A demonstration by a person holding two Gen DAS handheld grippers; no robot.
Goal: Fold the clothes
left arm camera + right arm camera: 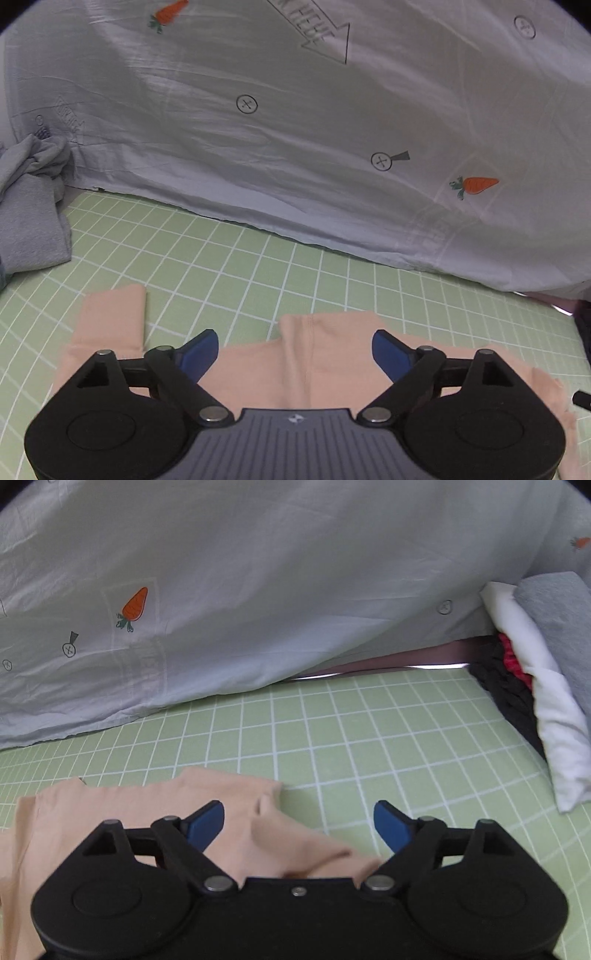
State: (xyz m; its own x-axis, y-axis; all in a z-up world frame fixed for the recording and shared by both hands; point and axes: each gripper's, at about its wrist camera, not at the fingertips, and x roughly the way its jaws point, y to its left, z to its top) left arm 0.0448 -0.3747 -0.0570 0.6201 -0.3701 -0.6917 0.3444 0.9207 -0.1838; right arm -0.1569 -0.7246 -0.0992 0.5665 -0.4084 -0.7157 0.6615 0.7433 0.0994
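A peach-coloured garment [295, 354] lies flat on the green grid mat [258, 266], partly under both grippers. My left gripper [294, 352] is open, its blue pads wide apart above the garment's middle seam, holding nothing. In the right wrist view the same garment [147, 805] spreads to the left and under the tool, with a folded flap near the centre. My right gripper [298, 825] is open over the garment's right edge and the bare mat [351, 738], holding nothing.
A pale grey sheet with carrot prints [295, 129] hangs behind the mat and also shows in the right wrist view [221, 609]. A crumpled grey garment [29, 206] lies at the far left. A pile of white, grey, black and red clothes [546, 686] sits at the right.
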